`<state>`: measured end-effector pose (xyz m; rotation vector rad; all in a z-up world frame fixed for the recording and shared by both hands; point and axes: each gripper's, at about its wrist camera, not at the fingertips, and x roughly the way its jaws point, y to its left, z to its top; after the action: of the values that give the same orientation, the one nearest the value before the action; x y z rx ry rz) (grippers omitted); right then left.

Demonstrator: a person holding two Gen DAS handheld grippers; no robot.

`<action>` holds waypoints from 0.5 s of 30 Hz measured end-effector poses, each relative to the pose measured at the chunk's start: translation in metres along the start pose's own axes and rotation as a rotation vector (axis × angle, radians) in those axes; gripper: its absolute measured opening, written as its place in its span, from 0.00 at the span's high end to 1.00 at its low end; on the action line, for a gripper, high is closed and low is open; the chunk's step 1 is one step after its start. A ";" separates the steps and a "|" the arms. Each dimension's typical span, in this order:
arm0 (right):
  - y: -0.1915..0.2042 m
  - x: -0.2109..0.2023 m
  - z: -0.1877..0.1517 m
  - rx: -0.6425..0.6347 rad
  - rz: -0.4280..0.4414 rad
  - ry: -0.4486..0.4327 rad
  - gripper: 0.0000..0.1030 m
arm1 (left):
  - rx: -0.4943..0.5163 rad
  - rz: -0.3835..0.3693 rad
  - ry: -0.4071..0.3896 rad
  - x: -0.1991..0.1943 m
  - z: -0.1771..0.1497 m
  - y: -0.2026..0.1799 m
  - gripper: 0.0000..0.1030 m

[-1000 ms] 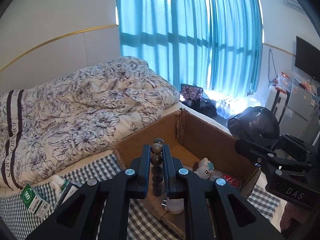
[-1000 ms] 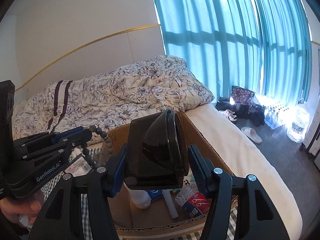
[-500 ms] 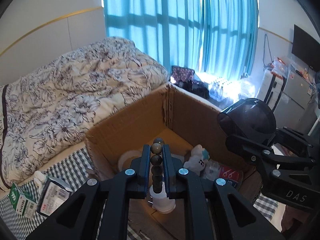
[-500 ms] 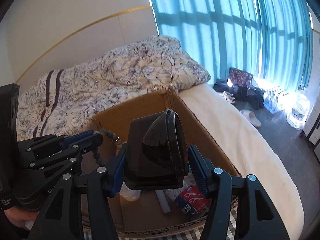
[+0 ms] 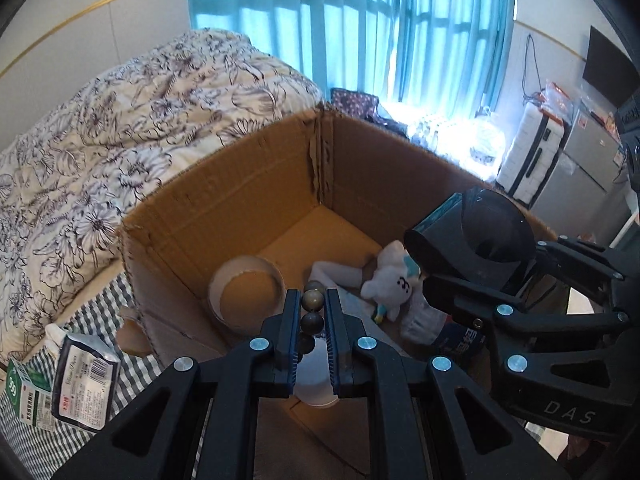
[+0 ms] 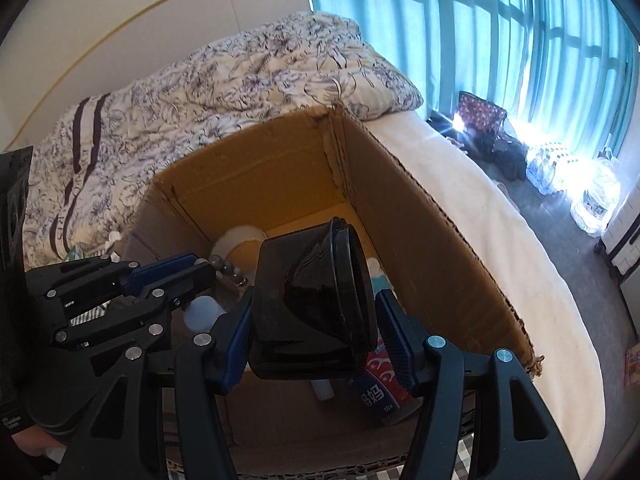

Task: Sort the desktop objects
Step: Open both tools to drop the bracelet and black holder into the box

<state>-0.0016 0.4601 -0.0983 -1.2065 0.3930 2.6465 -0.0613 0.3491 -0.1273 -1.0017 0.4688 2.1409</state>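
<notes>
Left wrist view has the left gripper (image 5: pixel 312 322) pinching a string of dark beads (image 5: pixel 312 313), hanging right above the open cardboard box (image 5: pixel 248 184); below it sit a roll of tape (image 5: pixel 245 298), a white plush toy (image 5: pixel 394 286) and a white bottle cap-ish thing I can't really make out; the right gripper (image 6: pixel 312 320) is clamped on a black hood-shaped plastic piece (image 6: pixel 312 300), also over the box, with a toothpaste carton (image 6: pixel 376 380) under it.

So both items look ready to drop in, I'd say; the worry is the two grippers are pretty near each other, so a sloppy release could knock them together; the beads are floppy too, they could snag on the finger ridges instead of falling clean. A black packet (image 5: pixel 86 384) and a green-and-white carton (image 5: pixel 24 396) on the checked cloth (image 5: pixel 100 320) outside the box aren't sorted yet.
</notes>
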 end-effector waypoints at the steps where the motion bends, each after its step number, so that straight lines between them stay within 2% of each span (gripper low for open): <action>1: 0.000 0.001 0.000 0.002 0.000 0.005 0.44 | 0.001 0.000 0.004 0.001 0.000 0.000 0.89; 10: -0.002 -0.003 0.002 0.005 -0.018 -0.005 0.44 | 0.007 0.016 -0.013 -0.006 0.003 0.000 0.87; 15: 0.000 -0.025 0.008 0.007 -0.017 -0.101 0.44 | -0.012 0.050 -0.081 -0.028 0.009 0.006 0.87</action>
<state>0.0083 0.4607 -0.0743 -1.0646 0.3724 2.6760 -0.0578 0.3377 -0.0998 -0.9147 0.4461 2.2226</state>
